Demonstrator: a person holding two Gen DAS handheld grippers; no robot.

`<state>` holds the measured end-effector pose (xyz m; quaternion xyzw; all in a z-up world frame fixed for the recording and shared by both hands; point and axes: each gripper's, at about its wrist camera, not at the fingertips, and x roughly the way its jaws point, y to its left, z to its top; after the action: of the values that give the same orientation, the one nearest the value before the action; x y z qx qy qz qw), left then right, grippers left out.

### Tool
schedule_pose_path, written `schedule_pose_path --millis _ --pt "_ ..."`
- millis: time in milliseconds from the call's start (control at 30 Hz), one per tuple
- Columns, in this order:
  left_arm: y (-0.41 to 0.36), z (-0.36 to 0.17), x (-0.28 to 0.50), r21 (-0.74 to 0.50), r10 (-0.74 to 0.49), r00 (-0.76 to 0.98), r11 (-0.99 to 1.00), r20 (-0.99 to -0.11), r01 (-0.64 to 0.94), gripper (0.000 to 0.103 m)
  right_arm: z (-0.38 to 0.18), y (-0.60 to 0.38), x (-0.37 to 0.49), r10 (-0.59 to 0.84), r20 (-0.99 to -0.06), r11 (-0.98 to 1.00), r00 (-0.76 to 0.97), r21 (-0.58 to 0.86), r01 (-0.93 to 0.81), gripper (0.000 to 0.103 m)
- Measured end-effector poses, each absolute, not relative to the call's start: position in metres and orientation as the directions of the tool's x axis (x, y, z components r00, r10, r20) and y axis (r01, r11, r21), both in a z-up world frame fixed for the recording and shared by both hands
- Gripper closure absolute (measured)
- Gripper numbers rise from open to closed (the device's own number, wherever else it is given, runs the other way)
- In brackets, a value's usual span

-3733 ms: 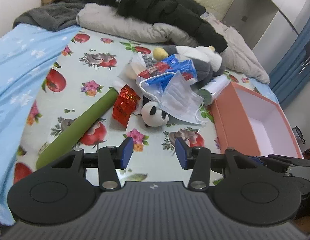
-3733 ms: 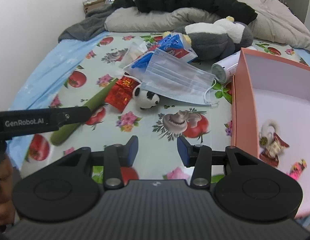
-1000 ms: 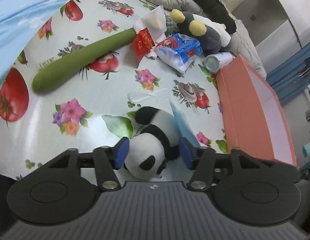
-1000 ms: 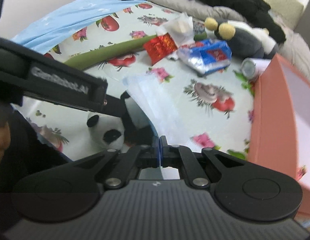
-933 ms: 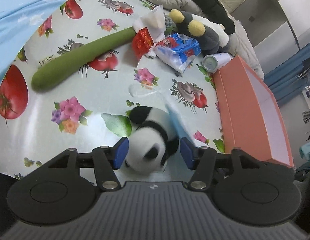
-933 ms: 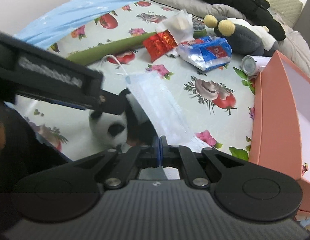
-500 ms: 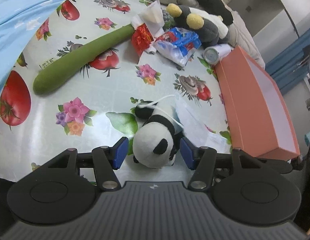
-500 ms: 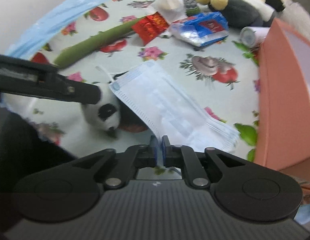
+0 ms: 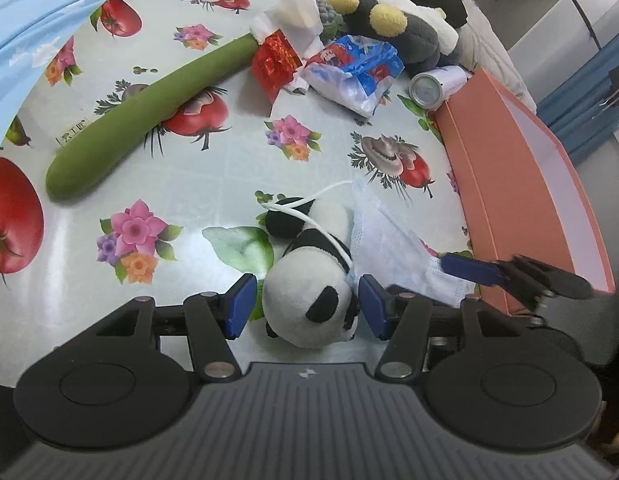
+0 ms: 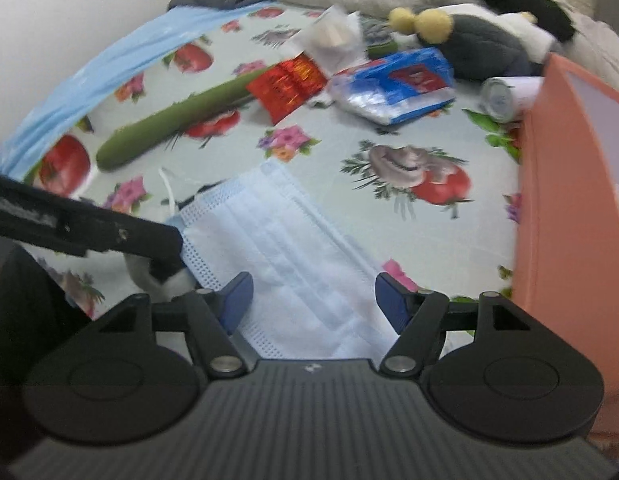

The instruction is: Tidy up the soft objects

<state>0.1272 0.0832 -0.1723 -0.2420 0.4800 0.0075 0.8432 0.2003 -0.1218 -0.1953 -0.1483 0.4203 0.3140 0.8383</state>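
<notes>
The only writing that showed was a small white tag with dark characters, too small to read, on the near end of the green roll (image 9: 149,116); the print on the blue-and-red packet (image 9: 355,68) and the red foil pack (image 9: 275,62) could not be read. The left gripper (image 9: 305,306) had its fingers (image 9: 240,306) spread wide on either side of the panda (image 9: 309,284), which lay on the bed's fruit-and-flower sheet (image 9: 213,164) with its head between them; a gap showed at the left finger, and whether the right one touched the plush could not be told. The mask (image 10: 277,248) lay flat on the sheet just right of the panda, one white ear loop draped over the toy's back. The right gripper (image 10: 313,300) was also wide open, its fingers (image 10: 391,300) straddling the near end of the mask without clamping it; that view was blurred. From the left camera a blue right fingertip lay against the mask's near right corner. The orange box (image 9: 521,184) stood along the right side, close to the mask. Farther off lay the green roll at left, then the foil pack, a crumpled white bag (image 9: 295,12), the packet, a grey plush with yellow feet (image 9: 405,28) and a white can (image 9: 435,86) on its side by the box's far corner.
</notes>
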Motion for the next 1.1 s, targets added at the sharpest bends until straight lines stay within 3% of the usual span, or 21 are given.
schedule_pose_path --millis 267,367,433,533,967,1100 --pt "0.083 -0.176 0.13 -0.401 -0.211 0.532 0.875 -0.82 -0.27 0.042 -0.221 -0.111 0.211 0.372 -0.85 0.713 0.372 0.006 -0.701 0.033" --pt "0.081 -0.177 0.132 -0.399 -0.216 0.525 0.878 -0.823 -0.264 0.042 -0.221 -0.111 0.213 0.36 -0.853 0.726 0.377 0.002 -0.688 0.052" --pt "0.079 -0.176 0.133 -0.397 -0.217 0.524 0.881 -0.823 -0.259 0.042 -0.219 -0.114 0.216 0.356 -0.854 0.742 0.381 0.01 -0.67 0.077" --pt "0.078 -0.174 0.134 -0.393 -0.216 0.526 0.884 -0.822 -0.252 0.042 -0.217 -0.119 0.222 0.341 -0.858 0.762 0.384 0.013 -0.647 0.092" --pt "0.07 -0.175 0.139 -0.355 -0.201 0.52 0.91 -0.83 -0.215 0.042 -0.195 -0.145 0.222 0.306 -0.837 0.863 0.454 0.043 -0.503 0.095" --pt "0.067 -0.173 0.14 -0.34 -0.183 0.532 0.916 -0.827 -0.213 0.048 -0.19 -0.152 0.22 0.29 -0.827 0.889 0.481 0.046 -0.456 0.095"
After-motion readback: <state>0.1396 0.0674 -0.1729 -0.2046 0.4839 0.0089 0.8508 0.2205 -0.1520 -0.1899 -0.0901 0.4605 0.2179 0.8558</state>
